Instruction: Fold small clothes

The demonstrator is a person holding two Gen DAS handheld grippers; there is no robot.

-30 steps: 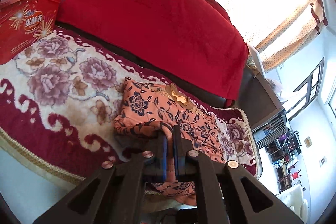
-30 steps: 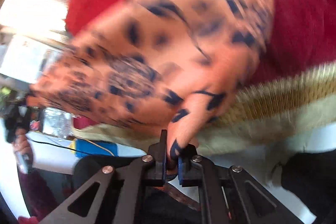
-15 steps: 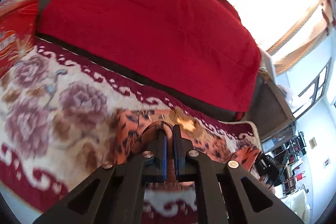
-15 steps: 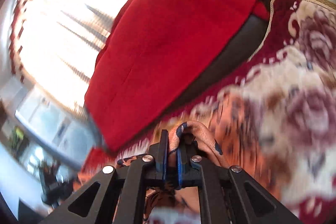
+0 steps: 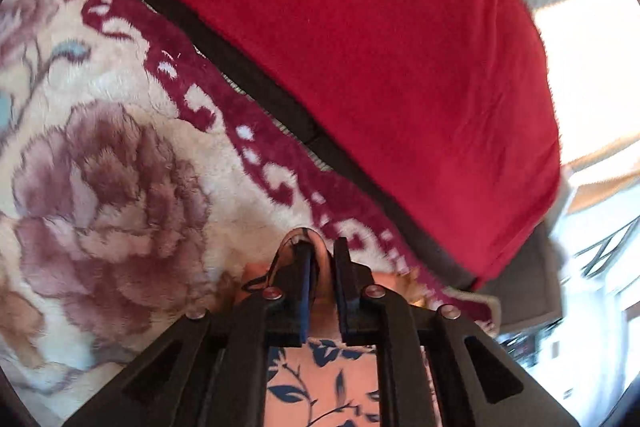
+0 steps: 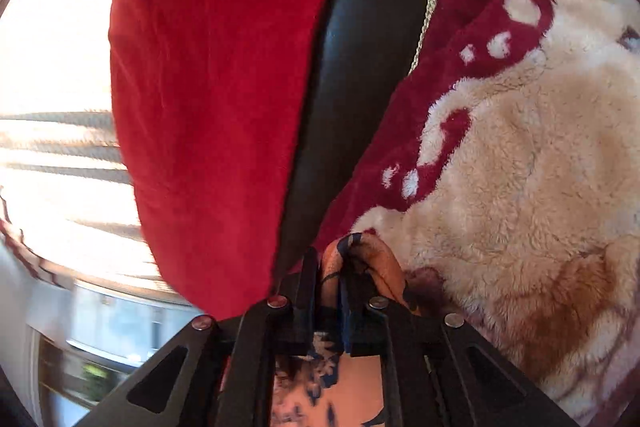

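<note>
Jaws of both grippers opening, orange floral garment [image 5: 320, 379] between; tilted down over fleecy blanket [image 5: 120, 163], contact unclear.

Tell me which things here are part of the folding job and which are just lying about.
Part of the job:
- orange floral garment
- left gripper, jaws opening, cloth between them
- right gripper, jaws opening, cloth between them

Just there:
- floral plush blanket
- red throw
- dark sofa back
</note>
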